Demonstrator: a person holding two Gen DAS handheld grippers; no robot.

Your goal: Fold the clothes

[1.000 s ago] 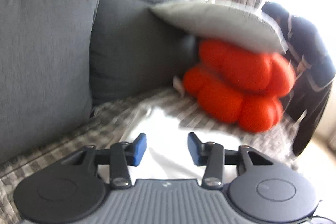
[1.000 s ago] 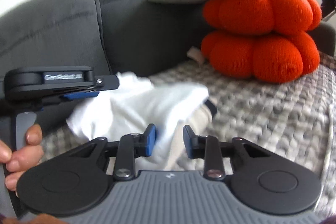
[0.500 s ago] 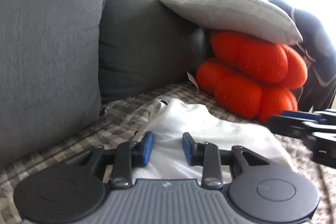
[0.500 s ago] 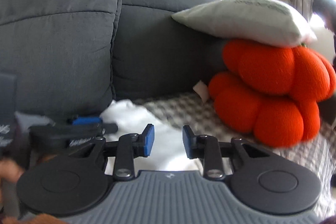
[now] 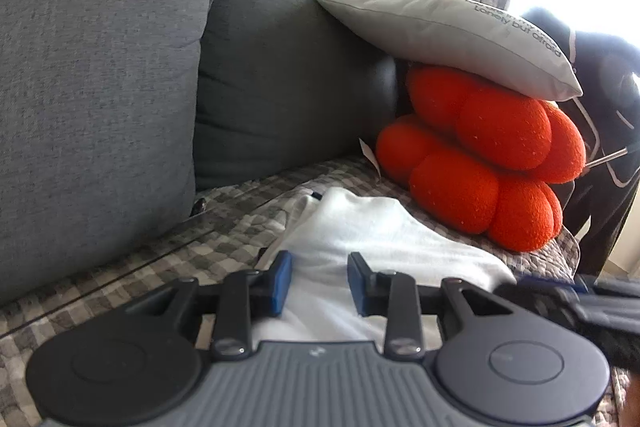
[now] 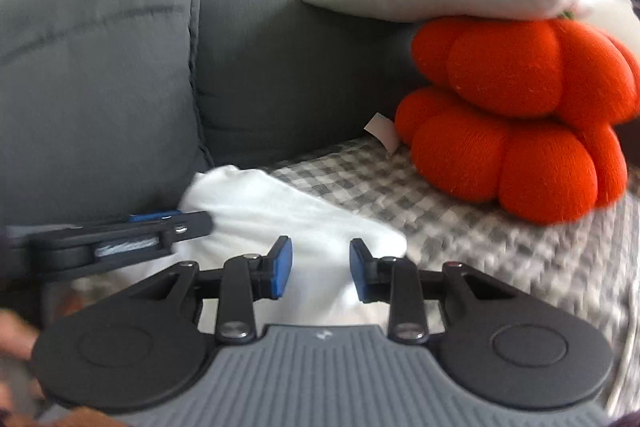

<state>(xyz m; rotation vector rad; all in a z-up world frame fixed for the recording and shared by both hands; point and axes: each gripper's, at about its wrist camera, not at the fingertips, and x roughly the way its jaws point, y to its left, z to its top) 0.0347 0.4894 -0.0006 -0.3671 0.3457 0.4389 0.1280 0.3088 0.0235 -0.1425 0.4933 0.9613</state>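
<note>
A white garment (image 5: pixel 380 231) lies spread on the checked sofa cover (image 5: pixel 120 275). My left gripper (image 5: pixel 318 273) hovers low over its near part. Its blue pads stand apart, their inner faces bare, with cloth showing in the gap. The right wrist view shows this gripper (image 6: pixel 196 223) side-on at the garment's (image 6: pixel 280 211) left edge. My right gripper (image 6: pixel 320 257) sits over the garment's right corner. Its jaws are opening, with white cloth between them but not pinched. In the left wrist view it (image 5: pixel 532 285) is a blurred dark shape at the right.
Two orange pumpkin cushions (image 5: pixel 480 163) are stacked at the right end of the seat under a grey pillow (image 5: pixel 448 35). The dark grey sofa back (image 5: pixel 100 67) rises close behind. A dark striped garment (image 5: pixel 600 99) hangs beyond the cushions. A hand (image 6: pixel 16 339) holds the left gripper.
The garment, bunched and raised a second ago, now lies flat on the seat. The left jaws narrowed a little. The right jaws widened, and the right gripper shifted across the garment.
</note>
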